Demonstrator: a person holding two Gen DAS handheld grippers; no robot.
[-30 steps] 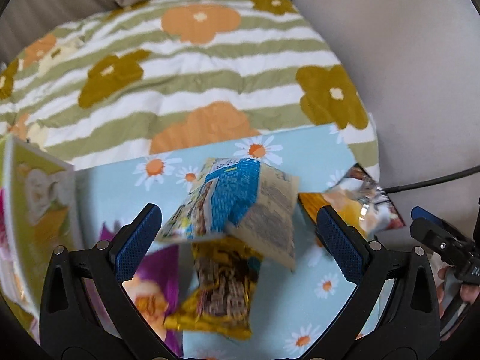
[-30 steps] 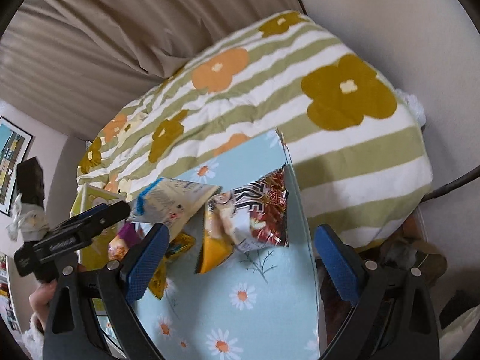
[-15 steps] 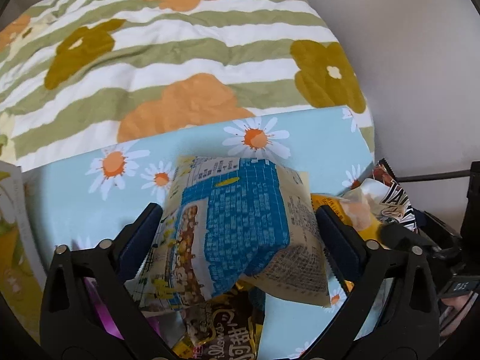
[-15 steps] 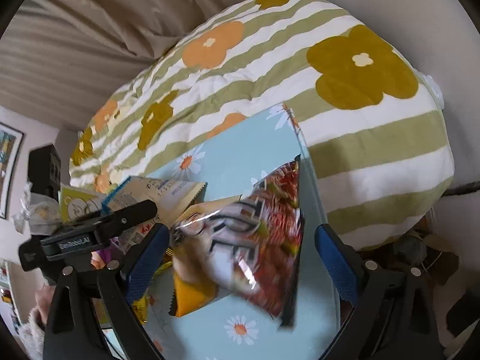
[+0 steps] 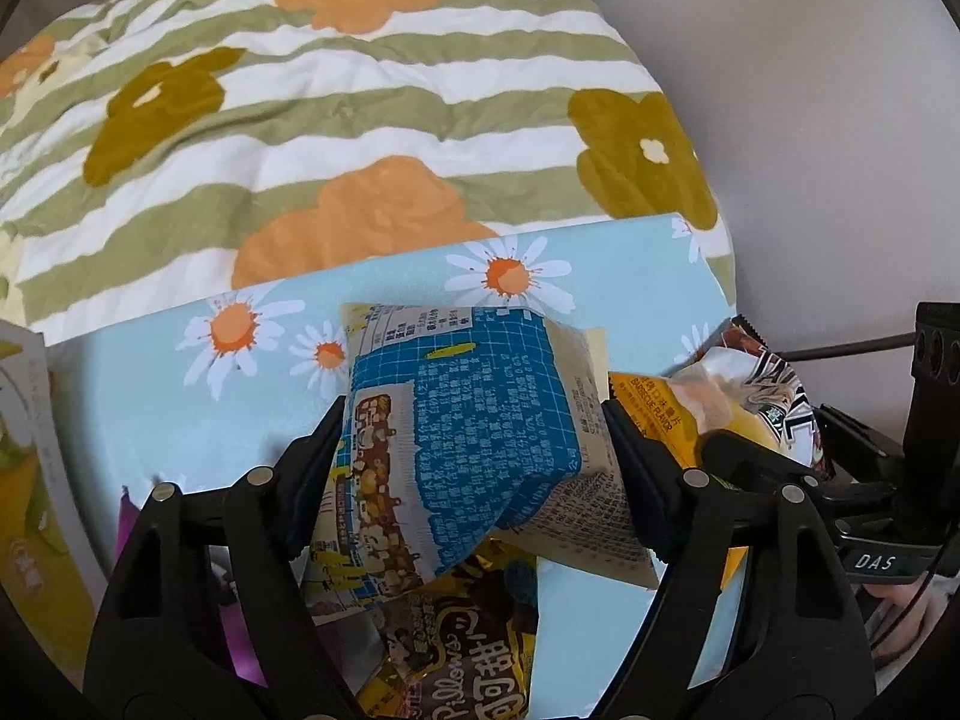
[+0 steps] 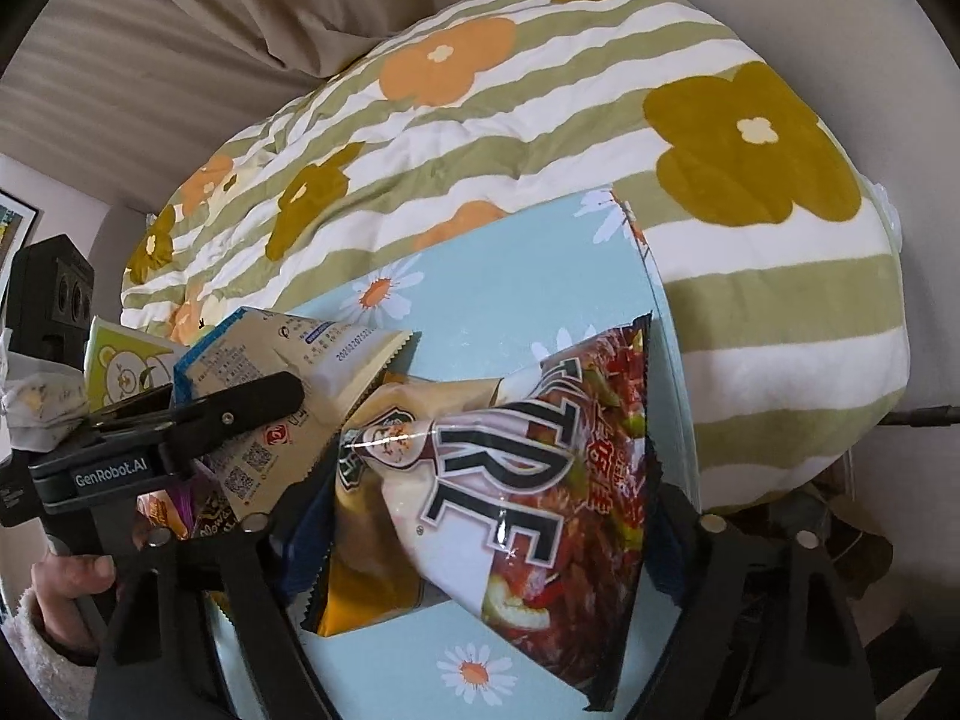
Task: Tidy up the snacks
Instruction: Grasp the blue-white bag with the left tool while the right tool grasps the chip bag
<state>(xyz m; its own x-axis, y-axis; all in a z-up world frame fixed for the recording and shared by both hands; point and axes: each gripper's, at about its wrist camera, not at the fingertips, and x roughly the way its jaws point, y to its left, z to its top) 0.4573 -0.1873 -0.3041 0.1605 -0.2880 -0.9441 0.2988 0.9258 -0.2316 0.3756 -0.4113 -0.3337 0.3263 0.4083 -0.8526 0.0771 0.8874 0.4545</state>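
Blue-and-cream snack bag [image 5: 474, 438] clamped in left tongs [image 5: 474, 468], just closed; red chip bag [image 6: 528, 480] clamped in right tongs [image 6: 480, 540], mid-frame, likewise.

— What was hidden from you?
— The gold snack bag [image 5: 462, 648] lay half under the cream-and-blue packet [image 5: 462, 438], cut by the bottom edge.
— And the purple pack [image 5: 240, 630]?
— Mostly behind your tongs.

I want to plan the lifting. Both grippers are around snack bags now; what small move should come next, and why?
Probably lift both a little. The left gripper has just closed onto the blue and cream bag, the right gripper onto the red chip bag, and other packets lie under them.
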